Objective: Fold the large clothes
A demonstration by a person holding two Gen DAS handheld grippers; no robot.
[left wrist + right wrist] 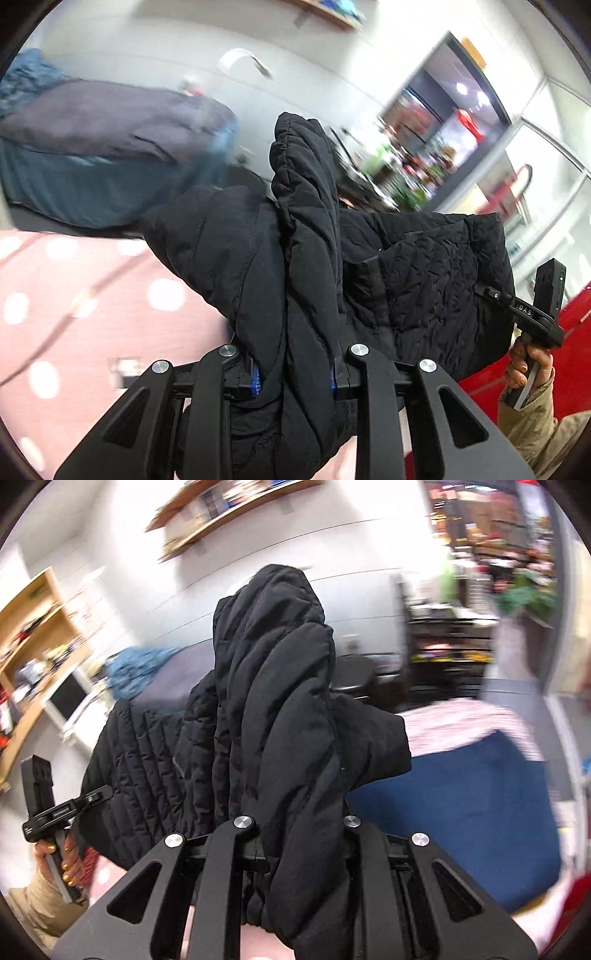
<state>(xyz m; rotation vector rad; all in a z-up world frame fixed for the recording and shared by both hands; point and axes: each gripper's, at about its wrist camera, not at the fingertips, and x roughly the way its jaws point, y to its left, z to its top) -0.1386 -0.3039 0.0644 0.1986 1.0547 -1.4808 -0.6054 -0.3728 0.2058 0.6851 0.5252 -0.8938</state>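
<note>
The left gripper [295,373] is closed on a thick bunch of the black quilted jacket [306,236]; the fabric fills the narrow gap between its jaws and rises above them in a tall fold. The right gripper [301,834] is likewise clamped on a bunched fold of the same jacket [273,686], jaws nearly together with cloth packed between them. The jacket is held up in the air, stretched between the two grippers, clear of the pink polka-dot surface [74,295] that lies below the left gripper. In the left wrist view the right hand [528,365] grips its tool handle at the jacket's right edge, with a beige sleeve [535,432] below it. In the right wrist view the left hand [62,864] shows at the jacket's left edge. A blue surface [461,834] lies below the right gripper. The background is motion-blurred
</note>
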